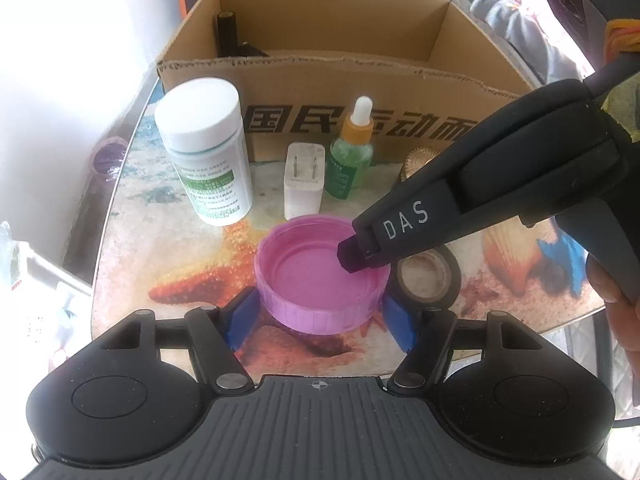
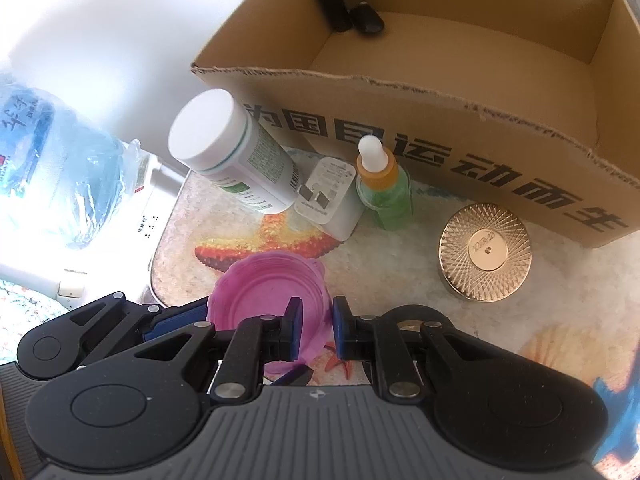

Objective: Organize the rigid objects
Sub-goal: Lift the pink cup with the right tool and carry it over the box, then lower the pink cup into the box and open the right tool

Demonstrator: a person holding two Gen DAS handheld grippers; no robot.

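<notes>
- Blue pads of the left gripper (image 1: 320, 320) are pressing both sides of the pink lid (image 1: 322, 276) — hollow side up, near the cardboard box (image 1: 360, 92).
- Right gripper (image 2: 316, 326) is pinching the lid's thin rim.
- Lid is looking light, stiff, slippery — outer-wall grip suiting it best.

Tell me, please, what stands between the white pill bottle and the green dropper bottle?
A white plug adapter, prongs up, stands between the white pill bottle and the green dropper bottle; both wrist views show it.
</notes>
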